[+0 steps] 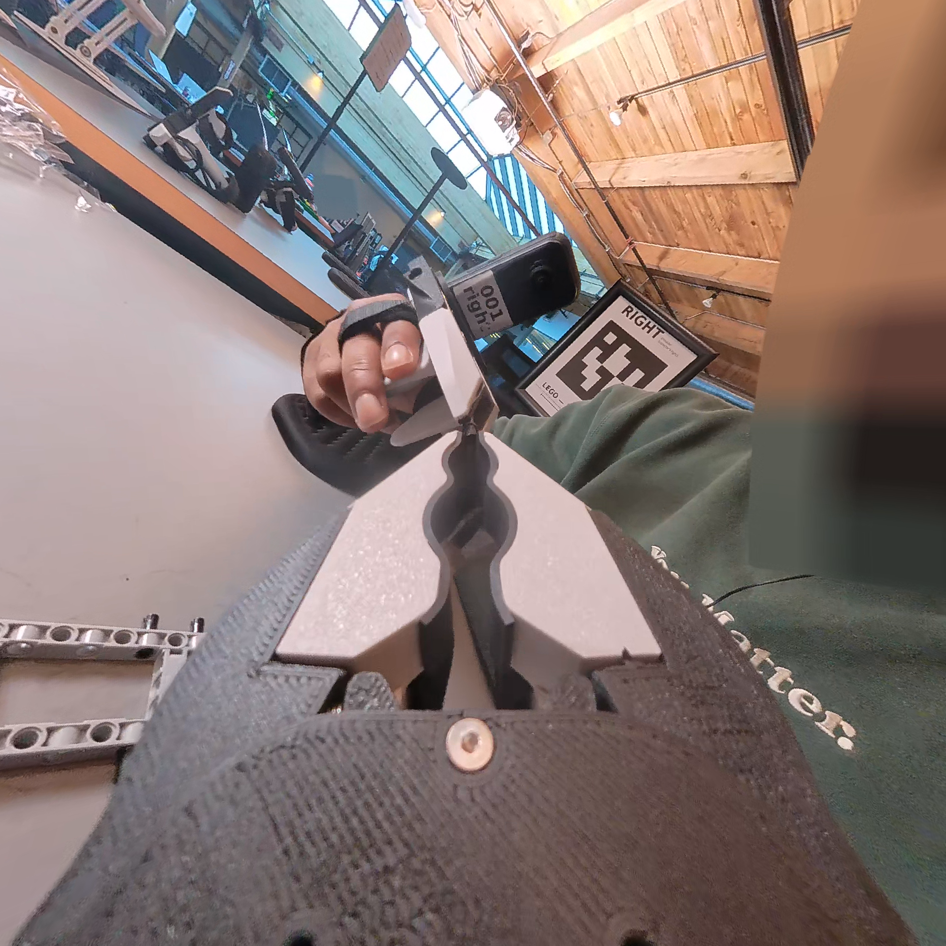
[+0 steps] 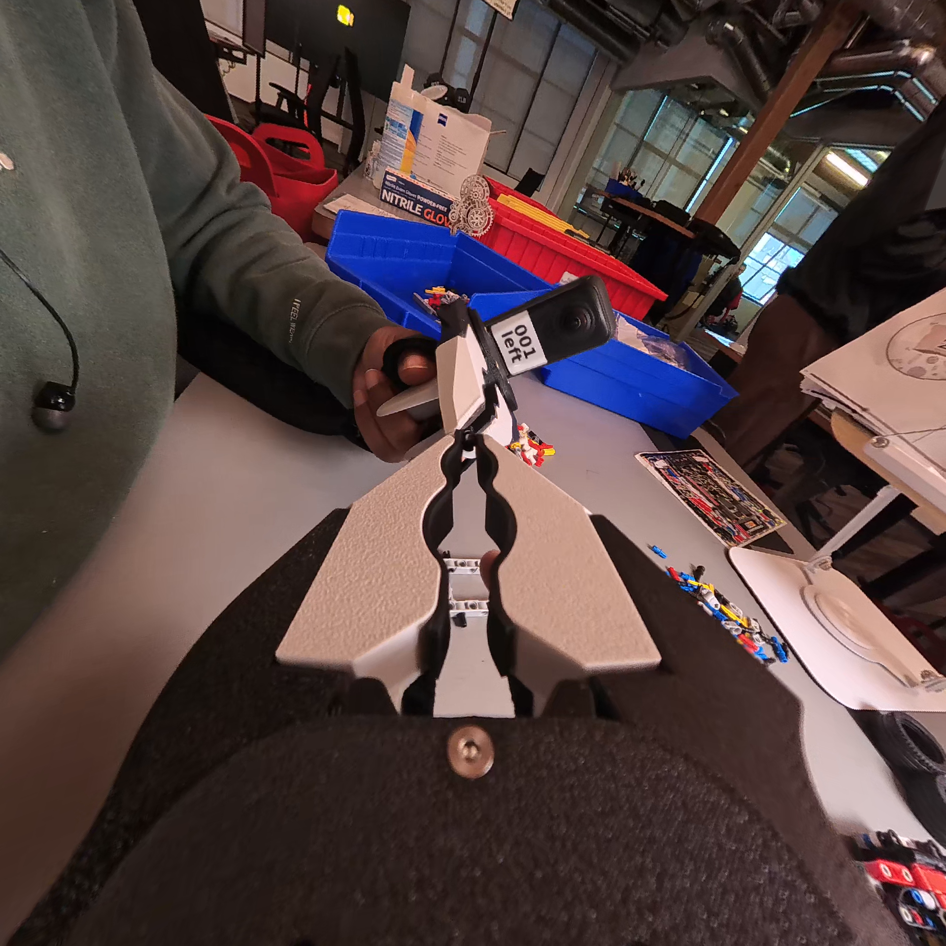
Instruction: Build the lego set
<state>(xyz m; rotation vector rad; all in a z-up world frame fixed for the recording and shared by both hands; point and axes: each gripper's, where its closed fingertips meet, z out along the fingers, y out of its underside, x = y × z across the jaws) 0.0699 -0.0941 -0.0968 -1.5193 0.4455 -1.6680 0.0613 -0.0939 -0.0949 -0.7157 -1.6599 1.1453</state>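
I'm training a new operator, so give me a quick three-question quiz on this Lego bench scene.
1. True or false: the left gripper and right gripper meet tip to tip.
2. The Technic beam frame on the table is: A grey, B red, C yellow?
3. Fill in: the bins nearest the grippers are coloured ____.
Key: 1 true; 2 A; 3 blue.

Green sweatshirt sleeve [image 2: 256, 286], grey fingers [image 2: 379, 568]
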